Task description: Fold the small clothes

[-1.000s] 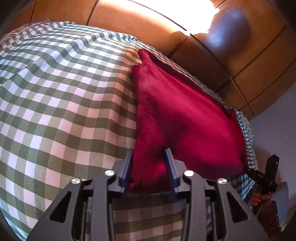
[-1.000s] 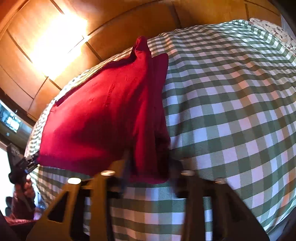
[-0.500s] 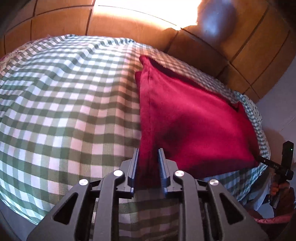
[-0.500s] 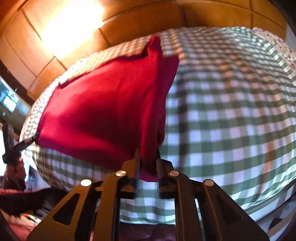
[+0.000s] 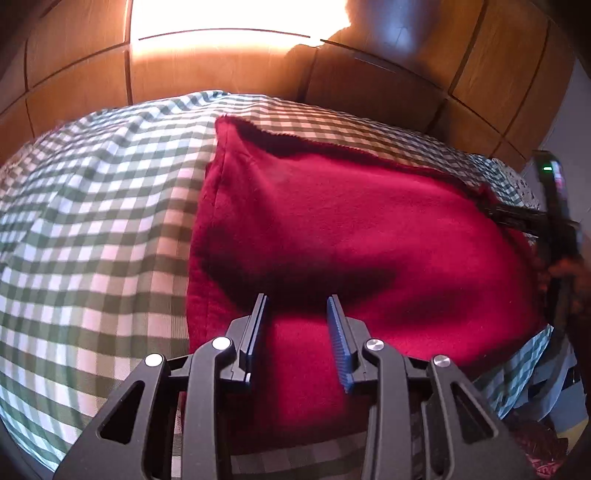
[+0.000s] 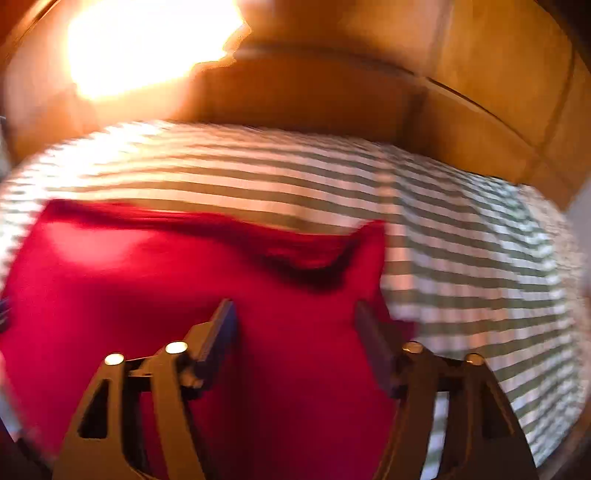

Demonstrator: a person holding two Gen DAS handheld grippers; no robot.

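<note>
A red cloth [image 5: 351,236] lies spread on the green checked bedspread [image 5: 92,229]. My left gripper [image 5: 297,304] hovers over its near edge. Its jaws are opening: a gap shows between the blue pads [image 5: 338,328], and the cloth lies under them, not pinched. The right wrist view is smeared by motion. In it my right gripper [image 6: 293,310] is opening wide over the red cloth [image 6: 147,295], with nothing pressed between its fingers. From the left wrist view, that right gripper [image 5: 550,221] is at the cloth's right corner, held by a hand [image 5: 570,269].
Wooden wardrobe panels [image 5: 388,85] stand behind the bed, with strong glare [image 5: 236,18] on them. A floral fabric [image 5: 517,184] shows at the bed's far right. The bed edge drops off at the lower right, where dark clothes [image 5: 535,435] lie.
Both grippers were shut on the cloth's near edge; now both have opened and the cloth lies loose under them. The right gripper has swung quickly sideways and its view has blurred.
</note>
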